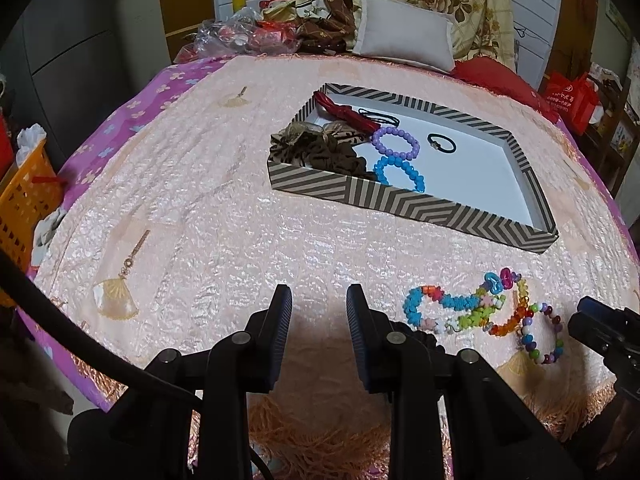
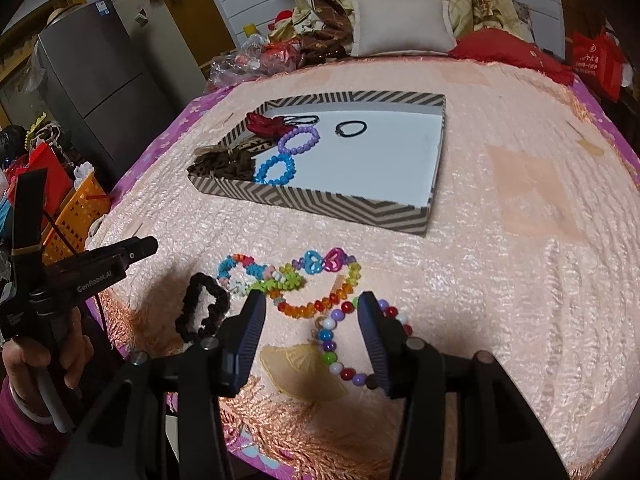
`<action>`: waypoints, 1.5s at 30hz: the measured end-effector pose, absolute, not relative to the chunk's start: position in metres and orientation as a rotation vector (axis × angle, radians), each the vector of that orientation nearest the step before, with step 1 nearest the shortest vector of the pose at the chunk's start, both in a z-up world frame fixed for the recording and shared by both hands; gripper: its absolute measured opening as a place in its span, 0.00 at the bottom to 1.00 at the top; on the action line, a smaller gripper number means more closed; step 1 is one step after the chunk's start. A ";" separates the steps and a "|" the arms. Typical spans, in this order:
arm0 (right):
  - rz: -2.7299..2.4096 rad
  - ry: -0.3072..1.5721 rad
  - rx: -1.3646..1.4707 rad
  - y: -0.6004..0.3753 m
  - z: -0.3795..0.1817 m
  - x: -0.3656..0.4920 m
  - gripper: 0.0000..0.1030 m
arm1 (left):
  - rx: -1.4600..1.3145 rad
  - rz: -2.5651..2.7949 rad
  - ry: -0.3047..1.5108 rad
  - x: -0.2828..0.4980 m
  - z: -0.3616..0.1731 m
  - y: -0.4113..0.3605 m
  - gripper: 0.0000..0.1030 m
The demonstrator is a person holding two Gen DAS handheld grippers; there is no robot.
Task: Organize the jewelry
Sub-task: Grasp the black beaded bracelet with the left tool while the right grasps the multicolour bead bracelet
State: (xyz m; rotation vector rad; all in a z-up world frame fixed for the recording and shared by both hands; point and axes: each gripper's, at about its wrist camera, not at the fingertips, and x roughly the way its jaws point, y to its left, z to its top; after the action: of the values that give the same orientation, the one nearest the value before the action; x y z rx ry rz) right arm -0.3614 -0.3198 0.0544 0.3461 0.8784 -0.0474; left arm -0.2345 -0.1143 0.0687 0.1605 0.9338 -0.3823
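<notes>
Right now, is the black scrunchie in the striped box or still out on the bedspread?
Out. The black scrunchie lies on the bedspread just left of the right gripper, on the near side of the striped box.

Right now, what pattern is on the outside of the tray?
Black-and-beige chevron stripes cover the tray's outer walls; its floor is plain white. The left wrist view shows it best.

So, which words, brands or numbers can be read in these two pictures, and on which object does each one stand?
"GenRobot.AI": in white on the side of the left tongs.
Red bag: white print, too blurred to read.
Fridge sticker: blue label, too small to read.
The striped box and the bracelets carry no text.
</notes>
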 end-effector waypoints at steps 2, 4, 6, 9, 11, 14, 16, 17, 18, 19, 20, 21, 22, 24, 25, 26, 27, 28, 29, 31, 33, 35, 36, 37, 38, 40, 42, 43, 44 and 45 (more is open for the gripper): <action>-0.046 0.880 0.343 -0.320 0.053 -0.363 0.48 | 0.148 -0.388 0.949 -0.234 0.067 -0.113 0.24; -0.043 0.883 0.337 -0.319 0.052 -0.363 0.48 | 0.118 -0.410 0.971 -0.234 0.064 -0.109 0.24; -0.040 0.885 0.332 -0.318 0.051 -0.364 0.48 | 0.082 -0.443 0.997 -0.234 0.061 -0.106 0.24; -0.035 0.892 0.339 -0.320 0.048 -0.365 0.48 | 0.043 -0.478 1.037 -0.235 0.056 -0.103 0.24; -0.038 0.896 0.341 -0.322 0.046 -0.366 0.48 | 0.020 -0.507 1.063 -0.237 0.052 -0.103 0.24; -0.050 0.904 0.324 -0.325 0.043 -0.370 0.48 | 0.002 -0.545 1.094 -0.242 0.047 -0.104 0.25; -0.060 0.912 0.297 -0.326 0.042 -0.373 0.48 | 0.003 -0.573 1.112 -0.245 0.043 -0.107 0.26; -0.068 0.919 0.276 -0.327 0.040 -0.376 0.48 | 0.005 -0.581 1.119 -0.247 0.041 -0.108 0.27; -0.077 0.928 0.253 -0.328 0.038 -0.379 0.48 | 0.009 -0.586 1.128 -0.249 0.038 -0.109 0.27; -0.083 0.933 0.240 -0.329 0.036 -0.381 0.48 | 0.013 -0.586 1.132 -0.248 0.037 -0.110 0.27; -0.092 0.945 0.223 -0.330 0.033 -0.384 0.48 | 0.022 -0.582 1.135 -0.249 0.034 -0.110 0.27; -0.094 0.952 0.218 -0.332 0.031 -0.385 0.48 | 0.031 -0.576 1.137 -0.249 0.032 -0.111 0.27; -0.101 0.961 0.211 -0.335 0.028 -0.387 0.48 | 0.036 -0.572 1.142 -0.250 0.030 -0.111 0.27; -0.121 0.956 0.213 -0.340 0.025 -0.389 0.48 | 0.028 -0.573 1.154 -0.250 0.026 -0.112 0.27; -0.127 0.953 0.218 -0.343 0.024 -0.389 0.48 | 0.024 -0.572 1.159 -0.250 0.025 -0.112 0.27; -0.132 0.947 0.231 -0.346 0.023 -0.388 0.48 | 0.026 -0.570 1.160 -0.250 0.025 -0.112 0.27; -0.133 0.942 0.239 -0.348 0.023 -0.387 0.48 | 0.032 -0.564 1.157 -0.251 0.024 -0.114 0.27; -0.134 0.941 0.237 -0.349 0.022 -0.385 0.48 | 0.037 -0.559 1.155 -0.251 0.024 -0.115 0.27; -0.141 0.943 0.219 -0.348 0.021 -0.381 0.48 | 0.041 -0.554 1.154 -0.251 0.023 -0.116 0.27; -0.153 0.952 0.175 -0.345 0.019 -0.374 0.44 | 0.050 -0.542 1.155 -0.251 0.022 -0.118 0.27; -0.146 0.964 0.144 -0.340 0.015 -0.367 0.35 | 0.057 -0.525 1.148 -0.250 0.021 -0.120 0.27; -0.147 0.973 0.107 -0.336 0.010 -0.362 0.30 | 0.062 -0.512 1.146 -0.250 0.020 -0.122 0.27; -0.151 0.982 0.087 -0.334 0.008 -0.360 0.26 | 0.066 -0.507 1.144 -0.249 0.021 -0.123 0.27; -0.153 0.991 0.067 -0.332 0.005 -0.358 0.24 | 0.076 -0.500 1.141 -0.249 0.021 -0.125 0.27; -0.154 0.974 0.038 -0.329 0.004 -0.358 0.22 | 0.086 -0.497 1.137 -0.249 0.021 -0.127 0.27; -0.152 0.972 0.021 -0.327 0.004 -0.359 0.18 | 0.116 -0.488 1.126 -0.250 0.021 -0.131 0.27; -0.156 0.973 0.008 -0.327 0.004 -0.359 0.14 | 0.132 -0.479 1.120 -0.250 0.021 -0.133 0.27; -0.155 0.973 0.008 -0.328 0.004 -0.359 0.13 | 0.135 -0.475 1.118 -0.251 0.022 -0.134 0.27; -0.154 0.971 0.011 -0.328 0.004 -0.360 0.13 | 0.136 -0.471 1.117 -0.251 0.022 -0.134 0.27; -0.153 0.969 0.011 -0.328 0.004 -0.360 0.13 | 0.135 -0.468 1.117 -0.250 0.022 -0.134 0.27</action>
State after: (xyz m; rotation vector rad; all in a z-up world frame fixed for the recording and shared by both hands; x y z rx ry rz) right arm -0.3601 -0.3283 0.0041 0.0111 0.9693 -0.1534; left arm -0.2504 -0.1344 0.0222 0.1350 1.1168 -0.4685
